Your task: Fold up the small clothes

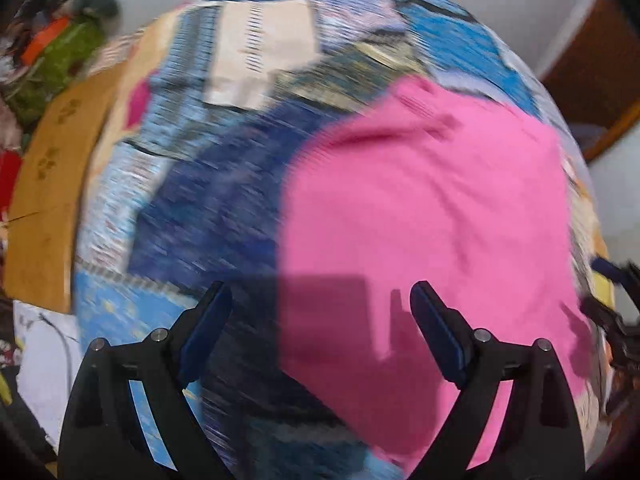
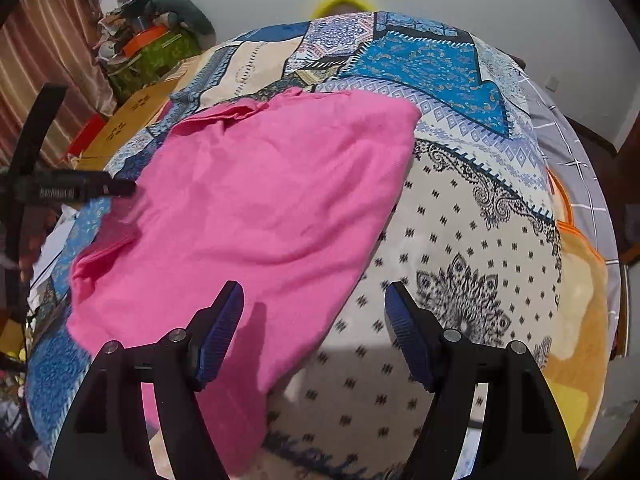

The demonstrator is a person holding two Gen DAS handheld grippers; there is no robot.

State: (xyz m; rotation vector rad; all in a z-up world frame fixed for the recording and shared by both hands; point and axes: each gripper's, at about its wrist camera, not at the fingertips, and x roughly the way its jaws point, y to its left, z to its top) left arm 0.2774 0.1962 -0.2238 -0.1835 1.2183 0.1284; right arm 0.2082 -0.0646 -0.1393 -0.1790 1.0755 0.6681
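One pink garment [image 2: 256, 208] lies spread on a patterned bedspread [image 2: 460, 240], creased at its far edge. Both the left gripper [image 1: 320, 308] and right gripper [image 2: 314, 304] hover above with fingers released, grasping nothing; a careless pinch risks catching bedspread along with cloth, spoiling the fold.

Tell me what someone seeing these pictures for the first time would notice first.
The bright pink garment lies spread on the patterned blue and white bedspread, filling the middle of both views. Both grippers hang above it with fingers apart and nothing between them: the left gripper over its left edge, the right gripper over its right edge.
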